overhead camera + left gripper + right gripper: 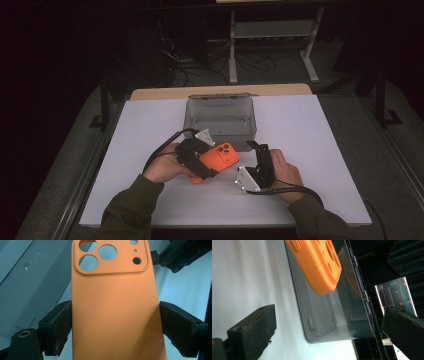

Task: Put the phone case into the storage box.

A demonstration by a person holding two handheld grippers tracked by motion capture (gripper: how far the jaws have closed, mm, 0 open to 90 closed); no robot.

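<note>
Nearest the high camera we see two olive-green sleeves (131, 210) rising from the near edge of the white table top (150, 130), each hand carrying a black two-jaw gripper.

Left of centre, the left gripper (200, 159) lies low over the table, pointing right and slightly away from us. We find its jaws clamped on the long edges of an orange silicone phone case (220, 159) with round camera cut-outs. In the left gripper view the two black pads (61, 327) press against the left and right sides of the phone case (115, 305). The cut-out end projects beyond the jaws, toward the container. In the high view the case is tilted and its cut-out end points to the far right.

Just beyond the case stands a translucent grey rectangular plastic container (221, 120), open at the top, near the middle of the table. Its near wall lies close to the cut-out end of the case.

Right of centre, the right gripper (256, 150) rests beside the case without touching it, with its grey three-cornered plate (247, 179) facing us. In the right gripper view its jaws stand well apart with nothing between them. Beyond them we see the near corner of the container (329, 322) and the cut-out end of the case (317, 265).
</note>
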